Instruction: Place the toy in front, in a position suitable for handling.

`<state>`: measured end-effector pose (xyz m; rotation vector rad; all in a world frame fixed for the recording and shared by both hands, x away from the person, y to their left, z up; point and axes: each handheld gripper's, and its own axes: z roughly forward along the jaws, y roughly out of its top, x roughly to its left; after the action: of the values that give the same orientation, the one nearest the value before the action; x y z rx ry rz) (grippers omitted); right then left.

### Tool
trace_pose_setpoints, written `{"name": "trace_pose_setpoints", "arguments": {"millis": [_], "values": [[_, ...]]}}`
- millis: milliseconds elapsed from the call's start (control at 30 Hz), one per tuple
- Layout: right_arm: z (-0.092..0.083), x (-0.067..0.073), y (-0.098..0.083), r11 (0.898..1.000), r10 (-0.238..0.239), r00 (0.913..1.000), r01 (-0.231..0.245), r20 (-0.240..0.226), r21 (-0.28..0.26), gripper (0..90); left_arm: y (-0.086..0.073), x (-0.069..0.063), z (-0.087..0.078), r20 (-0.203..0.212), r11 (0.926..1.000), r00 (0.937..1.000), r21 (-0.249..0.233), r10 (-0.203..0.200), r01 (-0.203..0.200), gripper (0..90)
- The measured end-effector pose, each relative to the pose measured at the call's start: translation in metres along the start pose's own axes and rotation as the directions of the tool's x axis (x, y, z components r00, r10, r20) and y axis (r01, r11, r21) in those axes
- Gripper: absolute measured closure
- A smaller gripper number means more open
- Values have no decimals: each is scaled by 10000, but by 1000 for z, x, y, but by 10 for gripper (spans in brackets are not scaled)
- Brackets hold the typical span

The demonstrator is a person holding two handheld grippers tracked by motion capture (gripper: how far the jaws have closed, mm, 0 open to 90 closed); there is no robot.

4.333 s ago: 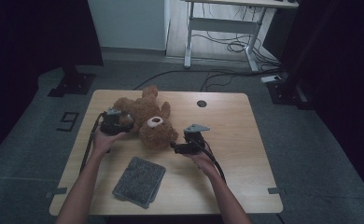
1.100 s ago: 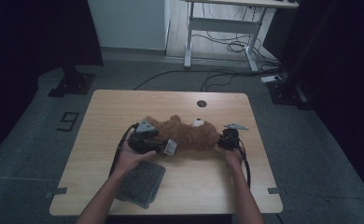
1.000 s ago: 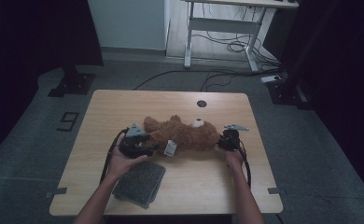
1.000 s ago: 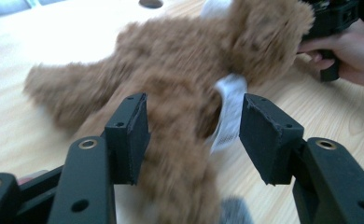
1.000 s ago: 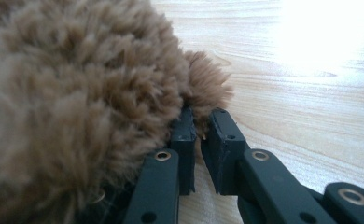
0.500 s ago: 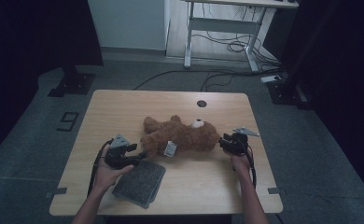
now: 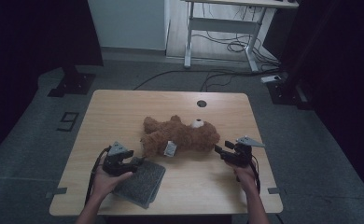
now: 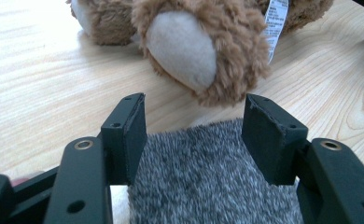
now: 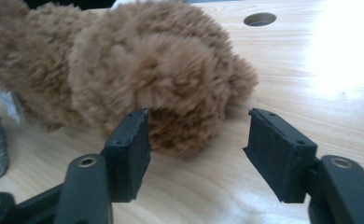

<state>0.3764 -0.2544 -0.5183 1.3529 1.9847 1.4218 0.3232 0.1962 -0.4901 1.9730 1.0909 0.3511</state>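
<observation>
Spotted the teddy bear (image 7: 180,137) lying on its side in the middle of the table (image 7: 124,107), long axis set left to right, feet leftward, head rightward. Caught the left gripper (image 7: 137,162) low at the near-left, jaws spread wide and empty, straddling the far edge of the grey fleece cloth (image 7: 143,182). Through the left gripper view, saw that cloth (image 8: 208,177) reaching in between the pads, the bear's pale foot sole (image 8: 182,56) dead ahead just beyond it, and the white sewn-in label (image 8: 276,23) dangling up to the right. Couldn't call contact between pads and fleece either way. Swung over and found the right gripper (image 7: 220,150) wide as well, gripping nothing, aimed at the head from just beside it. Through the right gripper view, saw the brown furry head (image 9: 161,70) ahead and left of the gap, close to the left pad, not between the two. Judged the cloth the easier grab: already inside the left jaws, needing only a squeeze. Judged the bear a short push forward for either hand, foot nearer the left, head nearer the right.
</observation>
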Motion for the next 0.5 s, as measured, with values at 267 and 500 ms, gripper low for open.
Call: {"name": "trace_pose_setpoints", "arguments": {"millis": [267, 500], "values": [[-1, 9, -8, 9992, -309, 9992, 303, -263, -255, 346, -14, 2, -4, 14, 9994, 9997, 220, -251, 251, 371], [1, 14, -2, 9981, -453, 9986, 442, -259, -428, 341, -25, 4, -6, -321, 9989, 9993, 416, -183, 196, 365]]}}
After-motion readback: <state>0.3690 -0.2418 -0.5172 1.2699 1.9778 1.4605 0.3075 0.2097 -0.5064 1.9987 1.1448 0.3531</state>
